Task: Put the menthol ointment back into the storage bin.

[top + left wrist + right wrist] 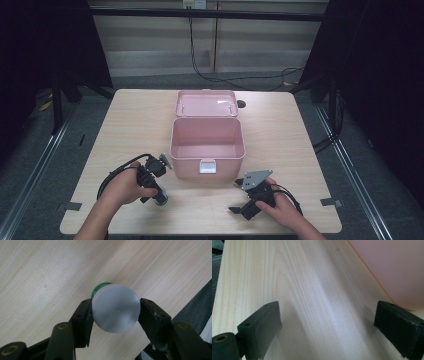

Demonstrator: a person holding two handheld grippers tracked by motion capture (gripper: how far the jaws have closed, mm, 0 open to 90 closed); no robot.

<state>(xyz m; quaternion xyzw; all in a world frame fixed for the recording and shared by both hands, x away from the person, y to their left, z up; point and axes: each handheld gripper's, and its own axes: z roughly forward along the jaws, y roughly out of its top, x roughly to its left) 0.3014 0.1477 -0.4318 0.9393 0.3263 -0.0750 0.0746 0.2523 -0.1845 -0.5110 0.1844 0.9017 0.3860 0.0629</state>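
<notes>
A small round container with a frosted grey-white top [115,311] and a green band under it stands on the wooden table. My left gripper [115,313] points down over it, and both pads press on its sides. In the high view this container [161,199] sits at the tip of the left gripper [160,196], to the front left of the pink box [173,146]. The right gripper [236,196] lies near the table's front right, open, with bare wood between its jaws [332,327].
The pink box stands in the middle of the table with its lid [206,103] folded back and its inside bare. Its wall [392,270] rises close to the right gripper's far jaw. Beyond the table edge [200,300] lies dark floor.
</notes>
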